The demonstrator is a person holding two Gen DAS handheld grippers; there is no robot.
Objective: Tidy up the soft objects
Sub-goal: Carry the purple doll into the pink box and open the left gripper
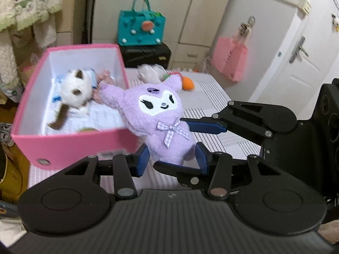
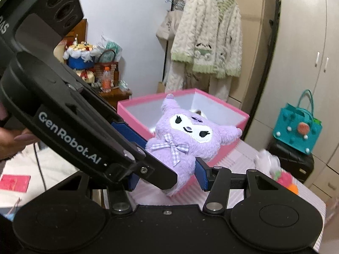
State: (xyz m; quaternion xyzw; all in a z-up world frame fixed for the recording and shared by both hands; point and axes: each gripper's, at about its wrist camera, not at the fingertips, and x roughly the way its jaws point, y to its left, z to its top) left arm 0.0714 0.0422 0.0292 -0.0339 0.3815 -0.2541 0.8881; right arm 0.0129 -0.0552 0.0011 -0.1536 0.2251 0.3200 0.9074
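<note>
Both claws are on the purple plush toy [image 1: 163, 118] right now, and it hangs clear of the striped table [image 1: 211, 97]. The left claw [image 1: 172, 158] is clamped on the toy's lower body, one blue pad [image 1: 142, 158] sunk into the fur on each side. The right claw [image 2: 167, 174] grips the same lower body from the other direction, its pad [image 2: 202, 174] pressed against the fur, with the left claw's arm crossing just in front of it. The toy's white face and checked bow [image 1: 172, 130] point back toward the left claw, and one long ear reaches out over the rim of the pink box [image 1: 63, 148]. That box sits just ahead and to the left of the left claw, and directly beyond the toy from the right claw. Inside it lies a white and brown plush cat [image 1: 75, 91], blurred. Farther ahead on the table, past the toy, are a fuzzy white toy [image 1: 148, 71] and an orange one [image 1: 188, 83]. A teal felt bag [image 1: 142, 26] stands on a black case [image 1: 146, 55] beyond the table.
</note>
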